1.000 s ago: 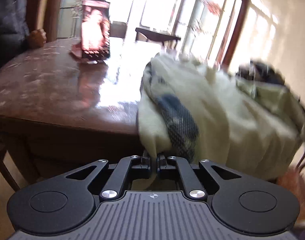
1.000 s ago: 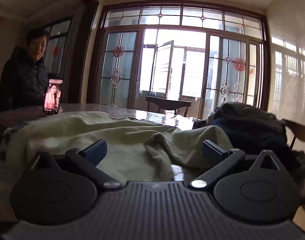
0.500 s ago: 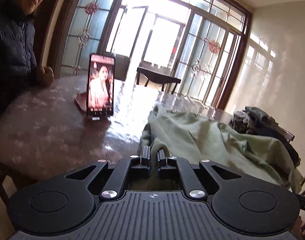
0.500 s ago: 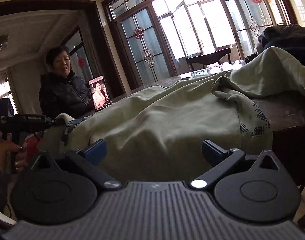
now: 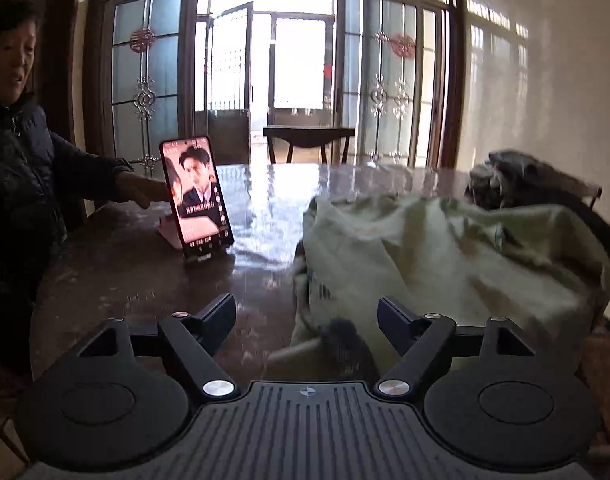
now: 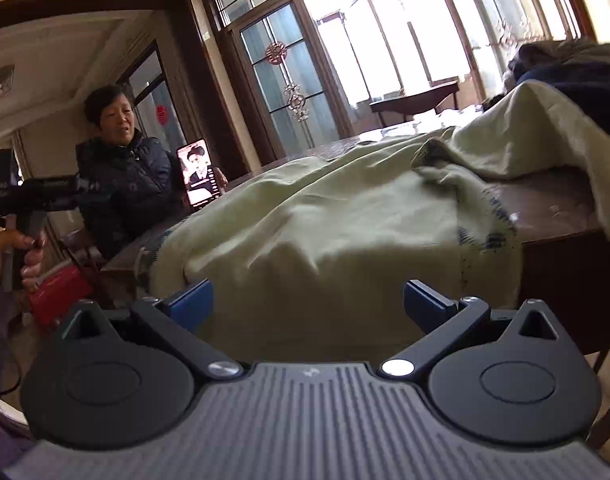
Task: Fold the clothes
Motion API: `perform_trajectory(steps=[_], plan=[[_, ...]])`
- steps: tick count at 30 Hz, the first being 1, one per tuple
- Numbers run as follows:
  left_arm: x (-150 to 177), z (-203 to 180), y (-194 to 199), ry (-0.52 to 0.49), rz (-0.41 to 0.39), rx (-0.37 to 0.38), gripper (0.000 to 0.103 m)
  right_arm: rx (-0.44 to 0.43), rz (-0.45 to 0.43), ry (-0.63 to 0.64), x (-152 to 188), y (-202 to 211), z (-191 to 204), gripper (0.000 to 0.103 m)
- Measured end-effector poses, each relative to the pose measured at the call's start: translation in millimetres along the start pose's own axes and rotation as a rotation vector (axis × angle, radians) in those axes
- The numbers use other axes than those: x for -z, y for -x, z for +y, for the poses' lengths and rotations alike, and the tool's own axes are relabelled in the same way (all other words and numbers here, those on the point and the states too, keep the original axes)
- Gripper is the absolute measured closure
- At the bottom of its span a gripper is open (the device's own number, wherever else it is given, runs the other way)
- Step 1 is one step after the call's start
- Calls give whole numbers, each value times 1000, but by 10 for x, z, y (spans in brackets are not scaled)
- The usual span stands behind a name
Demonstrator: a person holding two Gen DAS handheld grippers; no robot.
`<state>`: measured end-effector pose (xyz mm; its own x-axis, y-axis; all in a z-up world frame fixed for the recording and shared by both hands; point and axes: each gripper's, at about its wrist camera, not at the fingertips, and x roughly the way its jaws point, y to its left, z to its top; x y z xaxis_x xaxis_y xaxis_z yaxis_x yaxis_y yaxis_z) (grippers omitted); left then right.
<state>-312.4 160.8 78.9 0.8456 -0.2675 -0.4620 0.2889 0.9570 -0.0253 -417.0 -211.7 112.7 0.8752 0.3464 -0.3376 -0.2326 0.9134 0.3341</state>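
The left gripper (image 5: 307, 314) was opening, its jaws wide apart, with the near edge of the garment (image 5: 445, 256) between them but touching neither pad. The pale green garment lay spread over the right half of the table (image 5: 145, 276), its patterned hem hanging off the near edge. The right gripper (image 6: 308, 300) stood with its fingers apart, just before the hanging cloth and gripping nothing. A dark pile (image 5: 521, 178) of clothes sat behind the garment. A phone (image 5: 197, 196) stood propped on the table, and a seated person (image 6: 125, 184) in a dark jacket reached a hand toward it.
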Motion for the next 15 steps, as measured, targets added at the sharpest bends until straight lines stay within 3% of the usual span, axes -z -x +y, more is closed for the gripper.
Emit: perform_trajectory(steps=[6,9,13,15], plan=[[422,374,-271,108,104,-37,21,85,38,-68,80,19,-190,1],[478,381,-338,71,120,-38,21,124,141,-78,184,39,-260,1],[528,315,-516,16,160,-91,20,180,208,-54,279,34,-379,1],[552,247,-513,-4,157,-112,10,225,228,-89,319,9,-456,1]])
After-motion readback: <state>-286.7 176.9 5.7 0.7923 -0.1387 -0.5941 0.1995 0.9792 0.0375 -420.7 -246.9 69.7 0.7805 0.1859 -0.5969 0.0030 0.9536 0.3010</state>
